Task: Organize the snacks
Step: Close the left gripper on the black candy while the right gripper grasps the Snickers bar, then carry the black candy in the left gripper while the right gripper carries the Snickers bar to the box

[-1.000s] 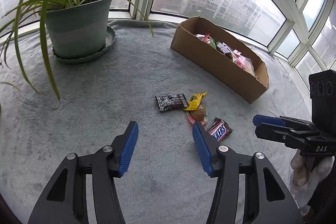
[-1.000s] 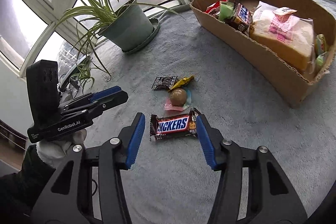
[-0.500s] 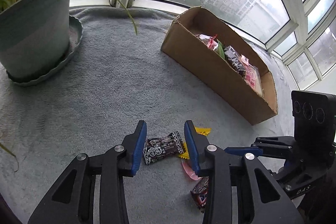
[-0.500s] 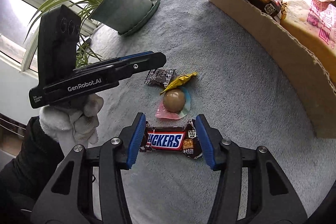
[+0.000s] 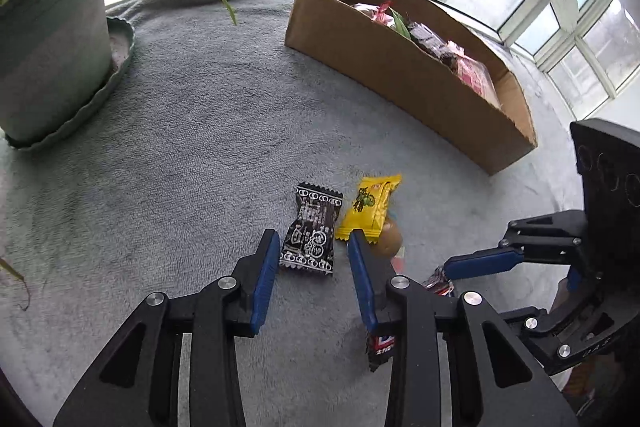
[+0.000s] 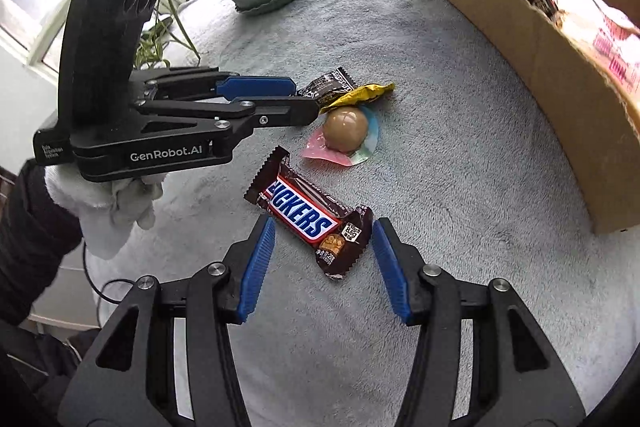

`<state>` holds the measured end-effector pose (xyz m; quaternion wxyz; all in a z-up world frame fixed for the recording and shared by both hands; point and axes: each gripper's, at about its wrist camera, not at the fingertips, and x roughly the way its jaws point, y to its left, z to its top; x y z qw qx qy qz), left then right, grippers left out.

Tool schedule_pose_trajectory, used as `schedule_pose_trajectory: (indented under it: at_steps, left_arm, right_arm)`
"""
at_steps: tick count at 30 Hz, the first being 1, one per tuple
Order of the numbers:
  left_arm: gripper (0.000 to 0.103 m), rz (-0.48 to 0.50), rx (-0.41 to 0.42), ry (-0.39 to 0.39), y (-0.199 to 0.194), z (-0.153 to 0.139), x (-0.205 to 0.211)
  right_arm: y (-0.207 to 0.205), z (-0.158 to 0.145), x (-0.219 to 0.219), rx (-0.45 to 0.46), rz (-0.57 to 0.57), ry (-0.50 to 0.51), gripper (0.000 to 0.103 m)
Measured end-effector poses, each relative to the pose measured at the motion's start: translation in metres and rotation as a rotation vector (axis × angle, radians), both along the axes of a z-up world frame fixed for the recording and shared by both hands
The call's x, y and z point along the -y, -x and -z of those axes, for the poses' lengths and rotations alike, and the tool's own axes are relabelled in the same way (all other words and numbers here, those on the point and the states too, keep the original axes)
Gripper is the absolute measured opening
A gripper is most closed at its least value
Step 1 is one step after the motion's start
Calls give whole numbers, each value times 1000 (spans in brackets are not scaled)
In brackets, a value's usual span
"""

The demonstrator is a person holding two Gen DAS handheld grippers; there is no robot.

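Grey blanket (image 5: 192, 131) — both claws low, agape

The chocolate bar (image 6: 310, 217) wrapper reads "ICKERS"; the left tongs (image 6: 308, 101) body reads "GenRobot.AI".

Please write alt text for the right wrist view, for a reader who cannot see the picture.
An open right gripper sits low over a Snickers bar lying on a grey blanket, one blue finger on each side of it. Beyond it the left gripper reaches toward a small black packet, a yellow packet and a round brown candy. A cardboard box of snacks stands at right.
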<state>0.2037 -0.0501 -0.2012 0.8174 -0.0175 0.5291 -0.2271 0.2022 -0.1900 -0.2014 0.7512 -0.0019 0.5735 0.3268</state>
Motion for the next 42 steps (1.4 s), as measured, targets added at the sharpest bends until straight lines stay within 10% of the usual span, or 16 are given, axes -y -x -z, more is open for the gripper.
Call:
schedule_pose_trajectory:
  at_steps: [11, 28, 33, 42]
  left_arm:
    - [33, 29, 59, -105, -6, 1, 11]
    - [24, 3, 80, -130, -4, 1, 6]
    - [24, -24, 76, -120, -3, 2, -3]
    - [24, -71, 88, -92, 2, -6, -13]
  right_arm:
    - [21, -5, -32, 237, -162, 239, 59]
    - [5, 8, -69, 224, -308, 275, 59]
    - [0, 9, -65, 226, -281, 268, 37]
    - [11, -5, -40, 230, -194, 222, 32]
